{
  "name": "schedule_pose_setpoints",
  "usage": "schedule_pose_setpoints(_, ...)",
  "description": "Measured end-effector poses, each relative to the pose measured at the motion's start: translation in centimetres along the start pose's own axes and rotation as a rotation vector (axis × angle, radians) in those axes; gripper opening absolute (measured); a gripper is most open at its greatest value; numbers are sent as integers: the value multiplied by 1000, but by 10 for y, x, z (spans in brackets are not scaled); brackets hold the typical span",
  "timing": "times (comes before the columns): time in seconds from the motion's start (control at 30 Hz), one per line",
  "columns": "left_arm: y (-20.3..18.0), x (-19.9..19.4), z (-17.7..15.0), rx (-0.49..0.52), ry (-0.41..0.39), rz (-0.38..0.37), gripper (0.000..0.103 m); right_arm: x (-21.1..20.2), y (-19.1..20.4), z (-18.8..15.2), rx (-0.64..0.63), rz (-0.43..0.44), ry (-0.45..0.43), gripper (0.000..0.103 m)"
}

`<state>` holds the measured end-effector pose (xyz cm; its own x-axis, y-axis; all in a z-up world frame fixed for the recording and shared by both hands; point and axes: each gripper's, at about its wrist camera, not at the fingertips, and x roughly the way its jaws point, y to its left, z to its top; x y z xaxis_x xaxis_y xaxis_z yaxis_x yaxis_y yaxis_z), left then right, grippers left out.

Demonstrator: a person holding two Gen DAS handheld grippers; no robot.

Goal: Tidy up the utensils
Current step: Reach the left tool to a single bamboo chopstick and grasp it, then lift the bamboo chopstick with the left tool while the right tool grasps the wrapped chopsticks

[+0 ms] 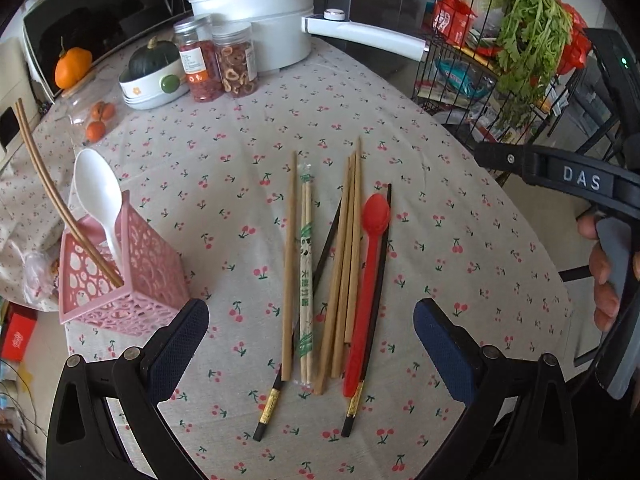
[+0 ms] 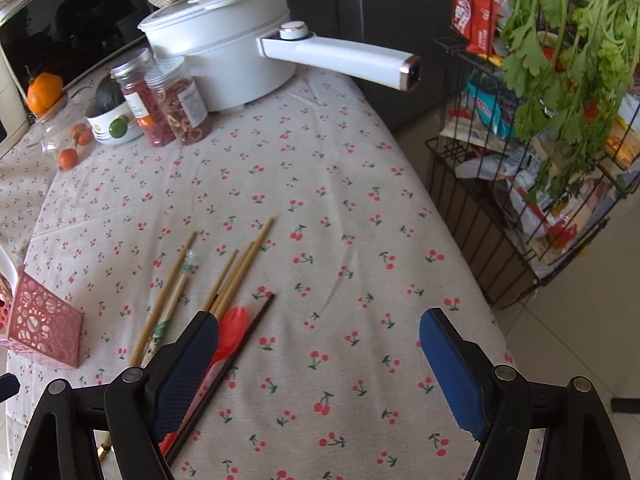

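utensils spread on the cherry-print cloth, both grippers wide and empty

utensils lay in a loose row on the table's pale cherry-print tablecloth [image 1: 460,208]: a single light wooden chopstick [image 1: 289,268], a paper-wrapped pair of disposable chopsticks [image 1: 306,276], a bundle of bare wooden chopsticks [image 1: 346,256], a red plastic spoon [image 1: 370,280], and two black chopsticks with gold bands [image 1: 374,312], one of them crossing under the wooden ones. to their left stood a pink perforated plastic holder [image 1: 132,280], already holding a white plastic spoon [image 1: 100,196] and a brown chopstick pair [image 1: 60,204] leaning out of it.

the left gripper [image 1: 312,332] hung above the near ends of the row, its jaws spread wide apart with nothing pressed between the pads. the right gripper [image 2: 320,360] was also spread wide with nothing clamped; its left pad sat over the red spoon and a black chopstick in the right wrist view, and whether it touched them could not be told. from the left wrist view, a person's hand [image 1: 604,272] gripped the right tool's handle at the right edge.

at the table's far end stood a white long-handled lidded pot [image 1: 264,20], two clear jars of dried food [image 1: 216,60] and a dark green squash [image 1: 154,58]. a black wire rack [image 2: 500,208] with leafy greens [image 2: 568,60] stood off the table's right side.
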<state>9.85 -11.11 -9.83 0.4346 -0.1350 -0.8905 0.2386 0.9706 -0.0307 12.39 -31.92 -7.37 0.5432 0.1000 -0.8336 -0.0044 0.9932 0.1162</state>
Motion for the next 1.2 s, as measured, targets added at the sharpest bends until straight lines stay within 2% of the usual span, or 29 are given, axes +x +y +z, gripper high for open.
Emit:
schedule_pose_setpoints(0.1,3,16,22,-53,-6,10,101,7,-11,3,30,-3,24,86)
schedule_pose_setpoints(0.2,9,33,41,-80,-18,24,75,13,-22,7,77,19,55,86)
schedule_pose_setpoints(0.27,14,47,52,-87,-7,34,49,18,-27,9,114,40,73,86)
schedule_pose_setpoints(0.37,21,70,62,-116,32,26,29,23,-29,11,148,70,101,86)
schedule_pose_setpoints(0.47,26,88,67,-127,61,31,19,26,-25,14,153,94,114,86)
schedule_pose_setpoints(0.83,26,127,79,-113,137,64,13,35,-17,20,155,129,135,86)
schedule_pose_setpoints(0.97,25,130,80,-94,127,85,7,37,-18,20,162,125,140,86)
schedule_pose_setpoints(1.1,26,116,78,-104,106,41,6,41,-18,20,169,120,147,86)
schedule_pose_setpoints(1.2,19,89,74,-53,55,28,6,45,-14,19,152,111,157,86)
